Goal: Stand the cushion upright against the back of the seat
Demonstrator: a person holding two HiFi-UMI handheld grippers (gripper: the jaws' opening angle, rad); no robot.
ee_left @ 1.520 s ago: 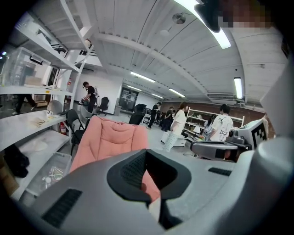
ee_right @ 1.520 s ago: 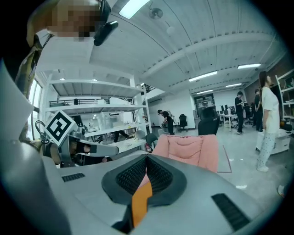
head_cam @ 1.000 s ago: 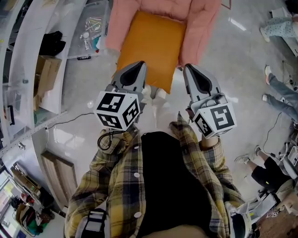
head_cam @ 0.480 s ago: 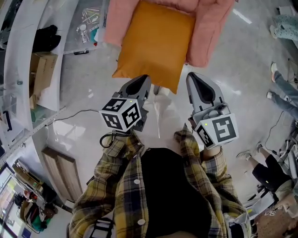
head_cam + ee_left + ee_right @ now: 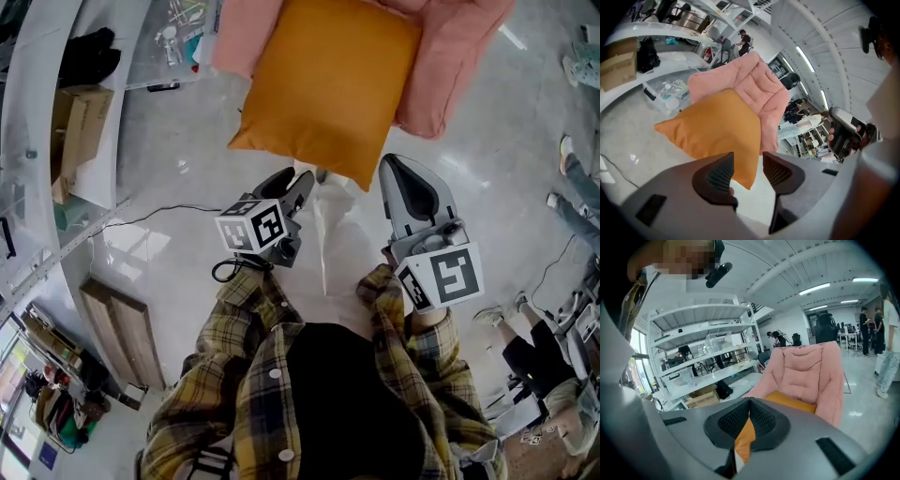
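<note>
The orange cushion (image 5: 328, 84) lies flat on the pink padded seat (image 5: 459, 66), with its near corner hanging over the front edge. My left gripper (image 5: 302, 178) hovers short of that corner. Its jaws have just been opening and nothing is pressed between them. In the left gripper view the cushion (image 5: 717, 129) shows beyond the parted pads (image 5: 723, 171). My right gripper (image 5: 394, 164) is to the right of the corner, apart from it. Its tips meet in the right gripper view (image 5: 750, 401), and orange shows only through the slit behind them.
White shelving (image 5: 56, 122) with a cardboard box (image 5: 70, 108) runs along the left. A clear bin (image 5: 178, 37) stands beside the seat. A black cable (image 5: 159, 220) lies on the glossy floor. People's legs (image 5: 581, 197) are at the right edge.
Both grippers have dropped lower and away from the cushion's front edge. The left one rolled over and its jaws parted. The cushion stays flat on the seat.
</note>
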